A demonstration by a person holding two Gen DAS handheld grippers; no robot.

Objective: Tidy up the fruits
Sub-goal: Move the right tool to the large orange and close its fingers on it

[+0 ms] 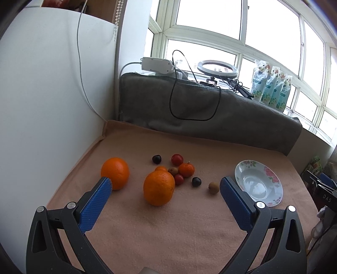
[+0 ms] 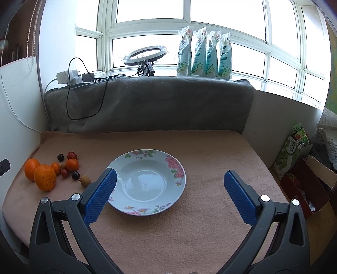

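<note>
On peach towel, floral plate, fruit cluster, window behind

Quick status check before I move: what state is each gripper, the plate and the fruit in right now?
left gripper: open, holding nothing
right gripper: open, holding nothing
plate: upright on the cloth, no fruit in it
two large oranges: loose on the cloth, left of the plate
small fruits: clustered beside the oranges, none plated
brown fruit: lying alone, nearest the plate
</note>
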